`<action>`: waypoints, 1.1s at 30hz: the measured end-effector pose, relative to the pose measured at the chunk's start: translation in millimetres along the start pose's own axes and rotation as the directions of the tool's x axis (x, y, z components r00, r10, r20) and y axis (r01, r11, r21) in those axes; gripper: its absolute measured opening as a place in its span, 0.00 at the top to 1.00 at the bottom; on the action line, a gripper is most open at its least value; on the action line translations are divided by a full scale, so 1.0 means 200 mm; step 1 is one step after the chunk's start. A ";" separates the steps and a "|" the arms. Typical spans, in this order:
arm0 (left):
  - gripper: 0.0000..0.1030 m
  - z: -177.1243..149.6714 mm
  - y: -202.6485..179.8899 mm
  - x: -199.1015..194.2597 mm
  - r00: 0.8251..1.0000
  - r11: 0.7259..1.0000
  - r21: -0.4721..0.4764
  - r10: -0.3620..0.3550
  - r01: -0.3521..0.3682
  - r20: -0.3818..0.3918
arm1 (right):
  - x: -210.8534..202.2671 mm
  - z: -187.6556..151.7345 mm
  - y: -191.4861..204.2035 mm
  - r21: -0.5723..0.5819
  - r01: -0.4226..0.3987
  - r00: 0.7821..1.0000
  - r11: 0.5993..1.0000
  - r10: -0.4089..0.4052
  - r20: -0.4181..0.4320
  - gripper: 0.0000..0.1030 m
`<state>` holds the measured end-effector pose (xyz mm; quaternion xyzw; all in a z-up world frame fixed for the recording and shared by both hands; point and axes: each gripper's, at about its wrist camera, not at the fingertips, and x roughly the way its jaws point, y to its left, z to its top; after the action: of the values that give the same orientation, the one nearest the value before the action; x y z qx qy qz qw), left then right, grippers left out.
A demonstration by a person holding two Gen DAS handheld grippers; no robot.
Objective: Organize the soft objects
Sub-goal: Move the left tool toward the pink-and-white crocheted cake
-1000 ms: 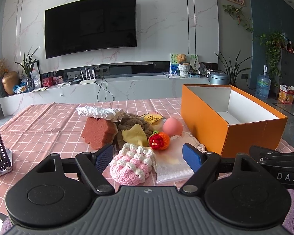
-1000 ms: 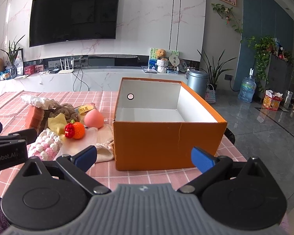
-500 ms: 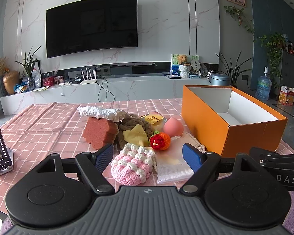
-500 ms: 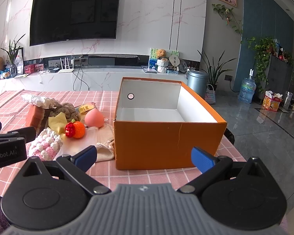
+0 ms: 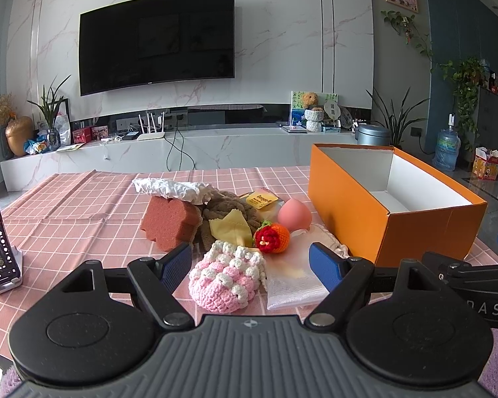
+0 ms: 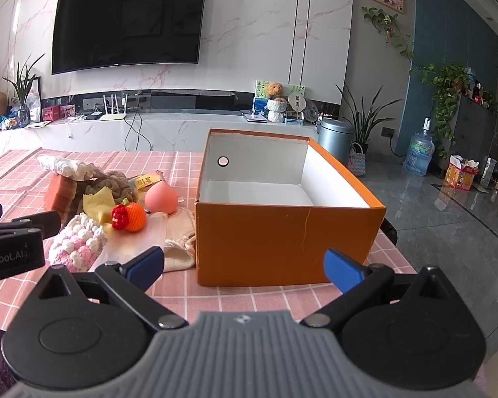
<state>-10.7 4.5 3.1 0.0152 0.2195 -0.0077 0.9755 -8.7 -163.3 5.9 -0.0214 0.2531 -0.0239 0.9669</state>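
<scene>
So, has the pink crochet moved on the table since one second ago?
No. The crochet lies in the same spot as before, beside the mesh bag and in front of the sponge.

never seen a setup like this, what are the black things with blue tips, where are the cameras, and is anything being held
Those are two handheld grippers, one in each of a person's hands; no robot arm. Each carries a camera looking forward along its two blue-tipped fingers, so each picture is one gripper's own view. The left gripper faces a pile of soft things on the pink checked tablecloth: a pink crocheted piece, a red sponge, a peach-shaped puff. The right gripper faces an empty orange box. Both are open, holding nothing.
</scene>
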 end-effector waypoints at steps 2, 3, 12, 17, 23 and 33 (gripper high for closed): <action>0.09 0.00 0.00 0.00 1.000 1.000 0.000 0.000 0.000 0.000 | 0.00 0.00 0.00 -0.003 0.000 1.000 1.000 0.000 -0.002 0.02; 0.09 0.00 0.00 0.00 1.000 1.000 -0.001 0.000 0.000 0.000 | 0.00 0.00 0.00 -0.004 0.001 1.000 1.000 -0.001 -0.003 0.02; 0.09 0.00 0.00 0.00 1.000 1.000 -0.002 -0.002 0.002 -0.001 | 0.00 0.01 0.01 -0.009 0.003 1.000 1.000 -0.003 -0.012 0.02; 0.09 -0.01 -0.01 -0.01 1.000 1.000 -0.002 -0.003 0.003 -0.006 | 0.01 0.01 0.01 -0.013 0.002 1.000 1.000 -0.002 -0.019 0.02; 0.09 -0.02 -0.01 0.00 1.000 1.000 -0.003 -0.008 0.008 -0.010 | 0.02 0.01 0.02 -0.020 0.004 0.999 1.000 -0.005 -0.033 0.02; 0.09 -0.02 -0.02 0.02 0.997 0.999 -0.008 -0.052 0.052 -0.048 | 0.03 0.00 0.01 -0.002 -0.062 0.998 0.998 0.062 -0.021 0.02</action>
<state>-8.2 0.7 -2.7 0.0064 0.2433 -0.0321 0.9694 -3.7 -162.3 2.0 -0.0148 0.2640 0.0061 0.9644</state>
